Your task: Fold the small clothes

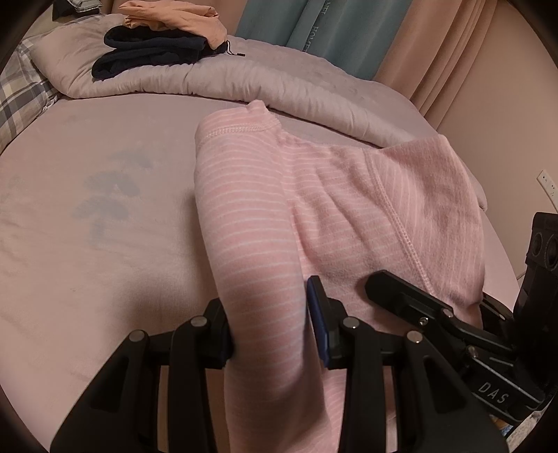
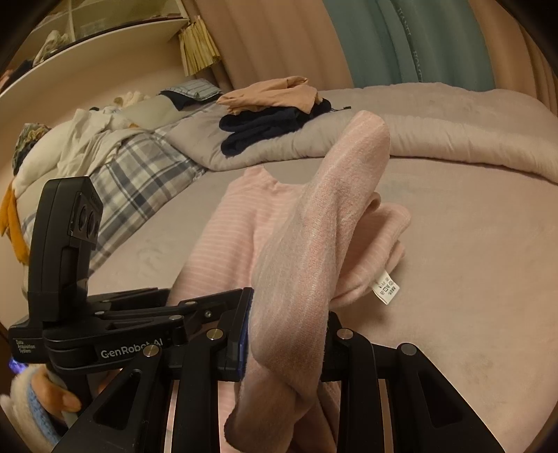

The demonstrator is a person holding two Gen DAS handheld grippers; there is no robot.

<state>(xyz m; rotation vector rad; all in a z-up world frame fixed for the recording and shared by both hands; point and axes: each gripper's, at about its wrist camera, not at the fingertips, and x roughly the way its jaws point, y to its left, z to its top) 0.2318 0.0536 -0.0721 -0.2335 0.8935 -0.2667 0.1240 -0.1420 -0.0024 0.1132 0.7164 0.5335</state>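
**Both tongs clamped on pink striped garment over the bed**

My left tongs are clenched on a fold of the pink fleece garment with thin white stripes, the cloth bunched between the two fingers and running forward from them. My right tongs grip another part of the same garment; here the fabric rises from the jaws as a tall rolled hump, plain inner side out. The rest of the garment lies spread on the pale pink bed sheet, with a stitched seam showing on the right flap. A small white care label hangs off its folded edge, just above the sheet.

In the left view my right tongs sit low at the right edge, touching the garment. In the right view the left unit with its black camera block sits at lower left, held by a hand.

Farther back, a rolled pale quilt crosses the bed. On it lies a dark navy folded garment with a folded peach garment on top. A plaid pillow is at the left, teal curtain behind.
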